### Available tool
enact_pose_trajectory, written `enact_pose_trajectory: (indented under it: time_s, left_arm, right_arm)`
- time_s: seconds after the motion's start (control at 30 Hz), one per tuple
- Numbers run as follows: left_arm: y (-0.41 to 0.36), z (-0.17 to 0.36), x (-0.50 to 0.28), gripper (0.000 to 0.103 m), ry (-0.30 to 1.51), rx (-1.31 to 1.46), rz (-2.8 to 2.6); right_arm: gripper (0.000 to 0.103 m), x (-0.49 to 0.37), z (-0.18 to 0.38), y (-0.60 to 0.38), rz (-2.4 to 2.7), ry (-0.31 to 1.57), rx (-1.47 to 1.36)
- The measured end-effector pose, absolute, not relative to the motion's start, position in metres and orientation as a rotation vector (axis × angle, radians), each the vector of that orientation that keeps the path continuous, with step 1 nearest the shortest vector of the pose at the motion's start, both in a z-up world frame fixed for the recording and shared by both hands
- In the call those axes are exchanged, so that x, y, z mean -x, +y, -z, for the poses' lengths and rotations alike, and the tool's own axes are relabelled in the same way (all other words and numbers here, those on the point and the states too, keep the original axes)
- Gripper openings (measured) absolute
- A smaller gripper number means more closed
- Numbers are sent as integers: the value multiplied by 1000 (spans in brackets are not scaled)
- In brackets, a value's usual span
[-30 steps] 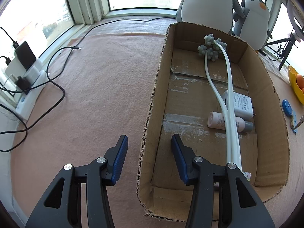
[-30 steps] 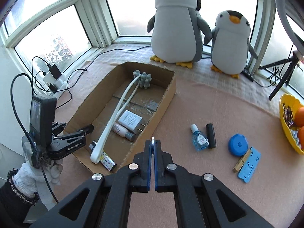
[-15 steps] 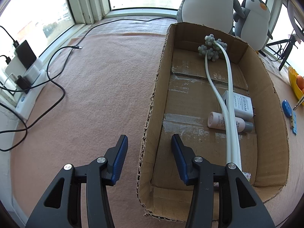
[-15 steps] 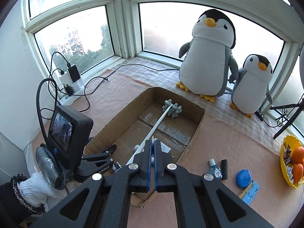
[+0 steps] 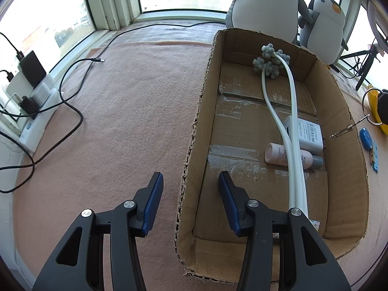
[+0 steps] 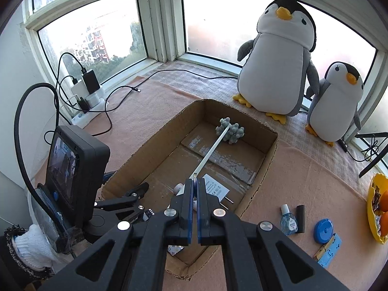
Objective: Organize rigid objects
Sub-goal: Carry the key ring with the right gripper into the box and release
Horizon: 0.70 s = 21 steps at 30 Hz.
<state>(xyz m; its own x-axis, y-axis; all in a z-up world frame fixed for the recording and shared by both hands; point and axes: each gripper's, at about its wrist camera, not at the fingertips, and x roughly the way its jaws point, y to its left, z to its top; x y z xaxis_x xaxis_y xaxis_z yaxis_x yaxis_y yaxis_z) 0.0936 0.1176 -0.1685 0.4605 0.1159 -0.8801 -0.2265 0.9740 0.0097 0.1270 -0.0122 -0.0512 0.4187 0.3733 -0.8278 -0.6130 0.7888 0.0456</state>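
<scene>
Straddling left wall of cardboard box (image 5: 191, 145), left gripper (image 5: 189, 194) is held with jaws released, wall untouched. White massager (image 5: 291, 111), adapter (image 5: 309, 133), bottle (image 5: 278, 154) lie inside. Right gripper (image 6: 194, 189) clenched on thin metal ring (image 6: 194, 178) over box.

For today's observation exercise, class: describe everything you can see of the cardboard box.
The cardboard box is a long, shallow, open-topped tray of plain brown corrugated card with torn, ragged rims and clear tape strips across its floor. It sits flat on the pink cloth. Inside lie a white massager with a grey knobbly head, a white charger and a small pink bottle. The left gripper straddles its near left wall.
</scene>
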Motion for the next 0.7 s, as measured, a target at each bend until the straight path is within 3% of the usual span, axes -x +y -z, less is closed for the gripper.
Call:
enact_pose_trajectory:
  time_s: [0.53, 0.6, 0.67, 0.7]
  left_arm:
    - [118, 169, -94, 47, 1074, 110, -213]
    - [118, 169, -94, 47, 1074, 109, -213]
    - [118, 169, -94, 47, 1074, 110, -214]
    - [118, 169, -94, 47, 1074, 110, -214]
  right_arm:
    - [3, -130, 59, -11, -635, 969, 295]
    - [8, -130, 59, -10, -637, 977, 296]
    - [33, -129, 58, -10, -637, 974, 296]
    - [39, -128, 56, -10, -632, 962, 296]
